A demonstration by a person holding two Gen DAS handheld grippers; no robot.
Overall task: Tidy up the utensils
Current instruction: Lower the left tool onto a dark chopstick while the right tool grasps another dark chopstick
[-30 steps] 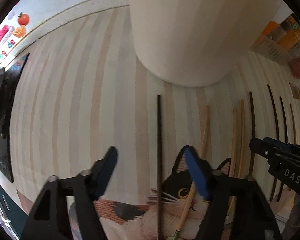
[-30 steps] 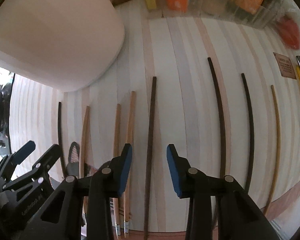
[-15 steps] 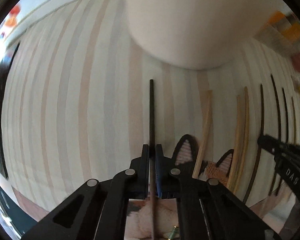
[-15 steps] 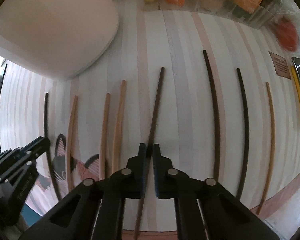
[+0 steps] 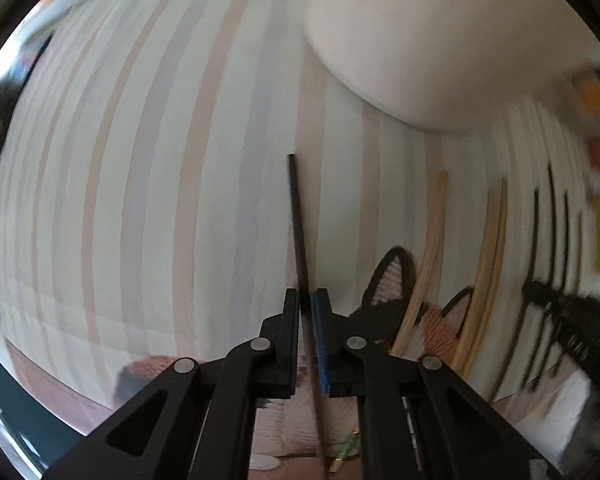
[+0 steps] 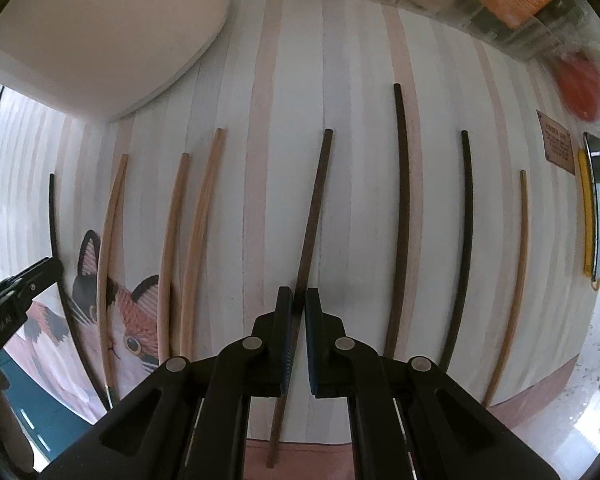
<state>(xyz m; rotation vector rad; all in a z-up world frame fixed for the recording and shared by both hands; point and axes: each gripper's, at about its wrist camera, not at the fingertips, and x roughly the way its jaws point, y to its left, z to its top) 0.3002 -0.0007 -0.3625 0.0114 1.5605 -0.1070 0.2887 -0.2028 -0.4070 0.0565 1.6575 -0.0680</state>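
A striped placemat with a cat picture at its near left corner carries everything, and one large pale cylindrical container stands on its far left part; it also fills the upper right of the left wrist view.

In the right wrist view nine chopsticks can be counted. From left to right: one thin black chopstick, three light wooden ones (a single one crossing the cat's ear, then a close pair), one dark brown chopstick, two more dark ones, and one light brown one nearest the right edge. All lie roughly parallel, pointing away from the cameras, apart from one another except the close pair.

The left gripper is clamped narrowly on the thin black chopstick, which runs between its fingers and points towards the container without touching it. That view is blurred at the right, where three light sticks and several dark ones show; their exact number cannot be told there.

The right gripper is pinched on the dark brown chopstick, which slants to the right compared with its neighbours. Each gripper shows at the edge of the other's view.

Along the far right edge sit one clear bin of orange and yellow packets, one red object and one small brown card.
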